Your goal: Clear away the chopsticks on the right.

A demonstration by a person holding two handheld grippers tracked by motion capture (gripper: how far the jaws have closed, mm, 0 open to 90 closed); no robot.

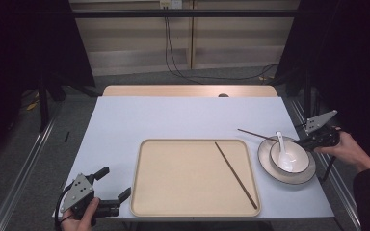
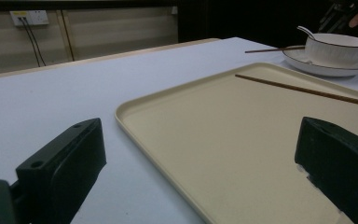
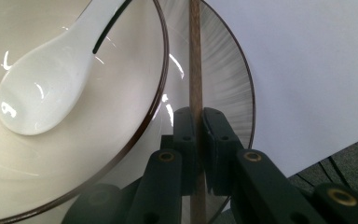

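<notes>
A cream tray (image 1: 183,178) lies in the middle of the table with one brown chopstick (image 1: 236,174) lying slantwise across its right part. To its right a white bowl (image 1: 299,168) holding a white spoon (image 1: 283,149) stands on a dark-rimmed plate (image 1: 265,161). A second chopstick (image 1: 255,134) lies over the plate's far edge. My right gripper (image 3: 196,116) is shut on this chopstick (image 3: 195,56), beside the bowl's rim (image 3: 161,70). At the table's front left corner my left gripper (image 1: 117,181) stands open, and nothing is between its jaws, which point at the tray (image 2: 214,140).
The white table (image 1: 173,115) ends in a wooden strip at the far side. Cables run down the back wall to the floor. A person's hand holds each gripper, the right one (image 1: 347,149) beyond the table's right edge.
</notes>
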